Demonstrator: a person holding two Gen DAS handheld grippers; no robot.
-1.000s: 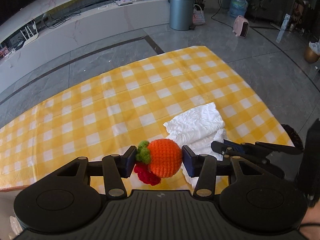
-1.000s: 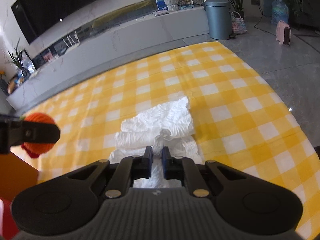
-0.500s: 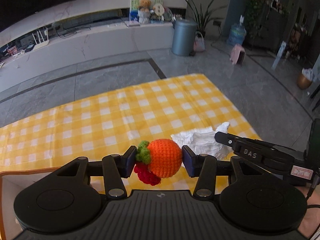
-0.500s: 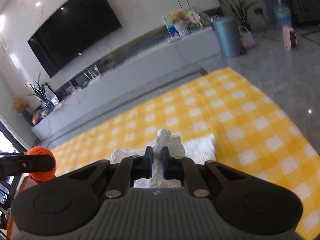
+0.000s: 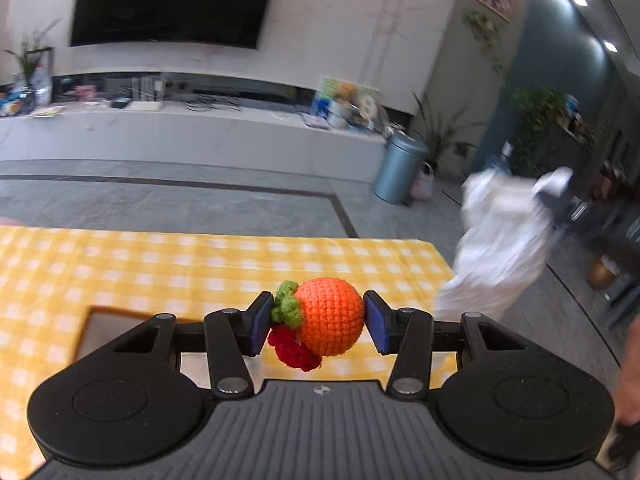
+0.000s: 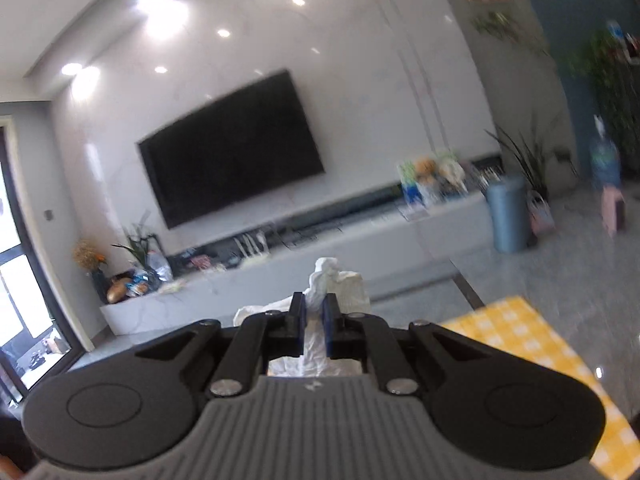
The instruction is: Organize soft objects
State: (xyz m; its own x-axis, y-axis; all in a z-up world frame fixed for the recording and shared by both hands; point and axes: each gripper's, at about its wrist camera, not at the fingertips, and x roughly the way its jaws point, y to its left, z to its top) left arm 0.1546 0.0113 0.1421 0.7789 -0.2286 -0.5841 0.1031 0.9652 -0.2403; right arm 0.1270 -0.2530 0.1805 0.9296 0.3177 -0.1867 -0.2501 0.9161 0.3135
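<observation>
Both views motion-blurred, esp. bkgd and the white cloth (image 5: pixel 500 240). In left wrist view the cloth is a smeared white shape at right, off the tabletop (image 5: pixel 200 264), its top edge running into a dark blurred form that seems to be the right hand-held gripper (image 6: pixel 314 326); exact grip point not readable there. Sliver of a hand (image 5: pixel 630 368) cut off at right frame edge. Wooden-edged box or tray (image 5: pixel 94 324) at lower left mostly hidden behind gripper body; can't tell contents.

Left hand-held gripper (image 5: pixel 318 322): angled down over the yellow-check tabletop, jaws about half apart, pads pressed on either side of crocheted orange fruit (image 5: pixel 330 316). Green leaf tuft toward left pad, red knit bit hangs below. Fruit held clear of the tabletop.

Right hand-held gripper: aimed near level at the TV wall, jaws nearly closed, pinching a fold of white cloth; cloth pokes up past the tips and bunches beneath them. Only a corner of the tabletop shows, lower right.
</observation>
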